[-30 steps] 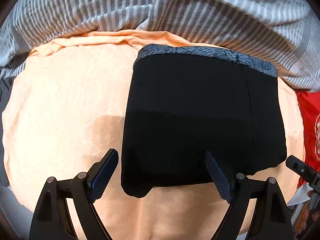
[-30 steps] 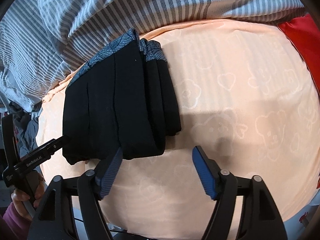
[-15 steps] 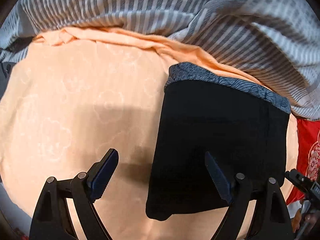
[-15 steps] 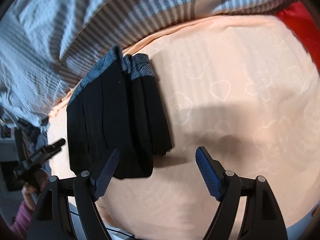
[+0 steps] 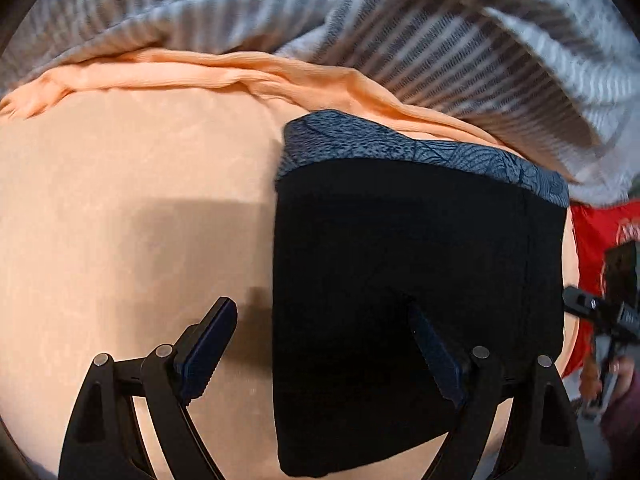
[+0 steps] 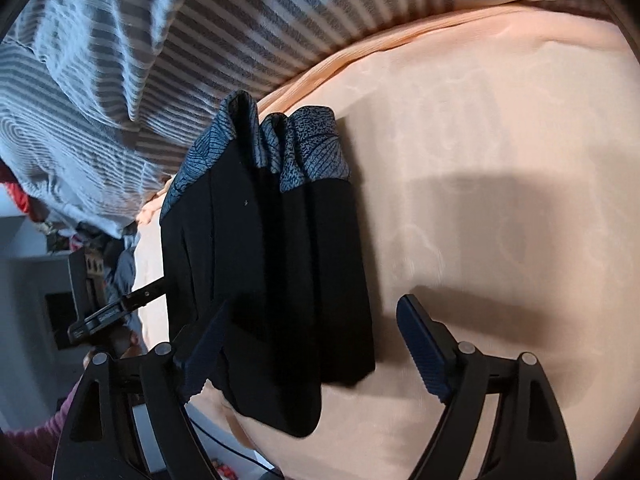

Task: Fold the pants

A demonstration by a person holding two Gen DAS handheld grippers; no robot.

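Observation:
Black folded pants (image 5: 400,260) with a blue-grey patterned waistband (image 5: 420,152) lie on a peach sheet (image 5: 120,220). My left gripper (image 5: 320,344) hangs open over the pants' near left edge, one finger above the sheet and the other above the black cloth. In the right wrist view the pants (image 6: 272,260) show as stacked layers. My right gripper (image 6: 316,344) straddles their near right edge, its jaws opening and the pads not pressing on the cloth. Each gripper shows at the border of the other's view: the right gripper (image 5: 596,310), the left gripper (image 6: 116,312).
A grey and white striped duvet (image 5: 360,28) is bunched along the back of the sheet, close to the waistband. A red cloth (image 5: 600,232) lies at the right. A person's sleeve (image 6: 52,424) and the bed's edge show at the lower left of the right wrist view.
Both grippers have come down closer to the pants. The left one shifted towards the pants' left edge; the right one moved over their right edge and its jaws widened.

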